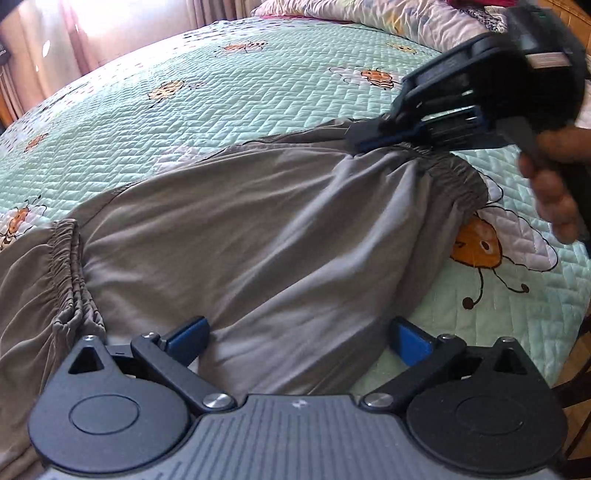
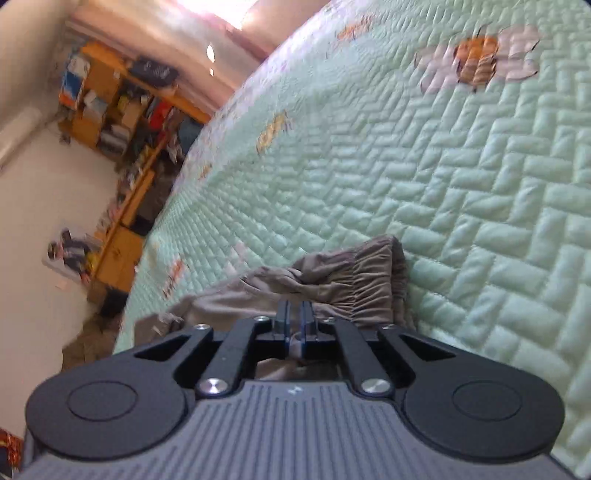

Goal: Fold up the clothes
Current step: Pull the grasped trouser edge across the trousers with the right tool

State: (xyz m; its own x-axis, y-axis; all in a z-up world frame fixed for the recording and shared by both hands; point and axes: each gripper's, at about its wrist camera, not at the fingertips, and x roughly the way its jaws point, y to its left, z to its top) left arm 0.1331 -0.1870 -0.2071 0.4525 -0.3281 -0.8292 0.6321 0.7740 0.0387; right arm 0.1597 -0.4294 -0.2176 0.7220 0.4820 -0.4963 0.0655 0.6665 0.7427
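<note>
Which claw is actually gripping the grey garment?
The right claw: shut on the grey garment at its elastic band. The left claw is open, gripping nothing.

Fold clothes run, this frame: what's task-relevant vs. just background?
In play:
grey garment
right gripper, shut on its elastic band
left gripper, open over the fabric

Background:
bee quilt
pillow
shelves

1. A soft green bed cover (image 1: 258, 110) with stitched squares is spread over the bed.
2. It has orange bees (image 1: 476, 242) on white flowers.
3. A flowery pillow (image 1: 369, 14) lies at the far end.
4. Pink curtains (image 1: 92, 33) hang behind.
5. Messy orange shelves (image 2: 122, 110) stand by the wall.
</note>
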